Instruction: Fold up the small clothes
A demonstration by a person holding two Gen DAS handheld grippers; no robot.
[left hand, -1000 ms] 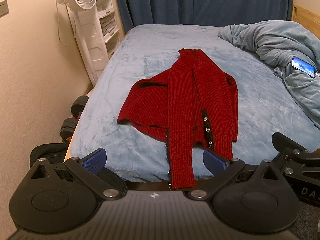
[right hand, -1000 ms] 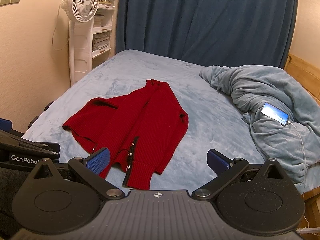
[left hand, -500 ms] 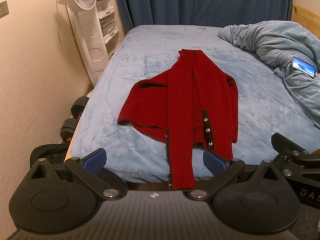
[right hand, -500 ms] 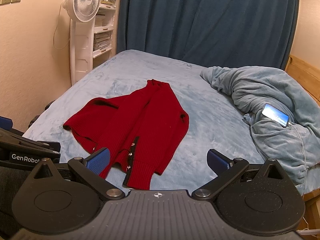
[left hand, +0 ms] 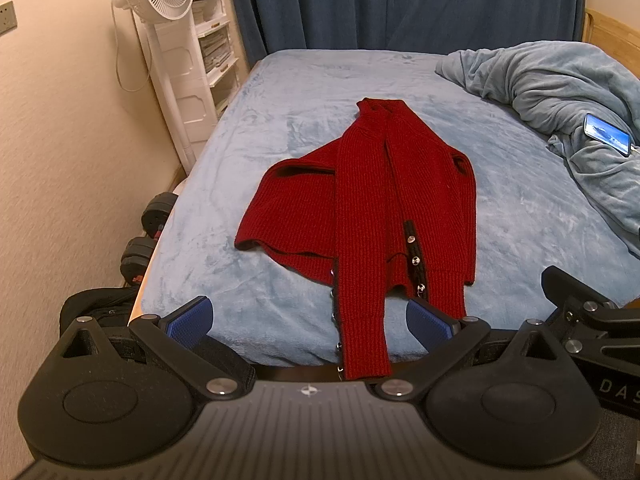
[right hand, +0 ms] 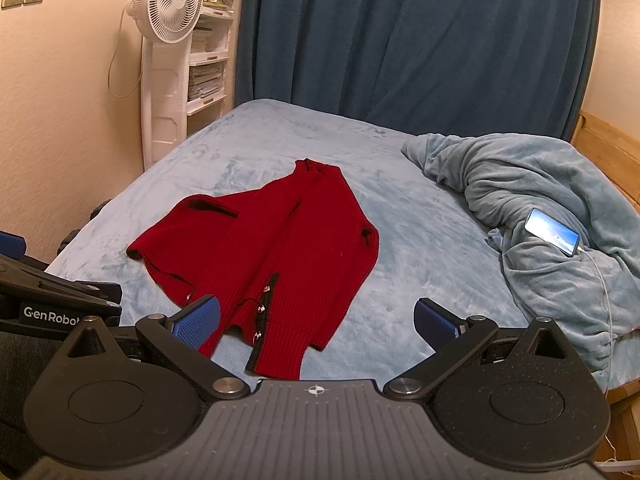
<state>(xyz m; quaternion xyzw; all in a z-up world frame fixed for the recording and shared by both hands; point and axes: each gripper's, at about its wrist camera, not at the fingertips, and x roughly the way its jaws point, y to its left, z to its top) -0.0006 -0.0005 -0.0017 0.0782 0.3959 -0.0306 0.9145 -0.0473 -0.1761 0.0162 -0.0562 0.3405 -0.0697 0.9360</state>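
Two grippers hang at the near edge of the bed (left hand: 248, 168), both with jaws spread wide and nothing between them: the left gripper (left hand: 308, 316) sits in front of the cardigan's hanging strip, the right gripper (right hand: 316, 318) a little to its right, near the hem. The red cardigan (left hand: 372, 200) lies flat on the blue sheet, collar away from the person, one side already turned in over the middle, the other side spread out to the left, and one long strip, seemingly a sleeve, draped over the bed edge. Judging from that, the fold is only partly made. To do the next part well, bring the dangling strip back up onto the body first, so its weight does not drag the knit off the bed. Then pinch the spread left side at its outer hem and near the shoulder, lift low, and lay it across the middle to match the other side. Grip the thick ribbed knit away from the snaps (left hand: 416, 260), since metal studs may slip between the pads. Keep well clear of the blanket (right hand: 540, 208) and the phone (right hand: 552, 232).
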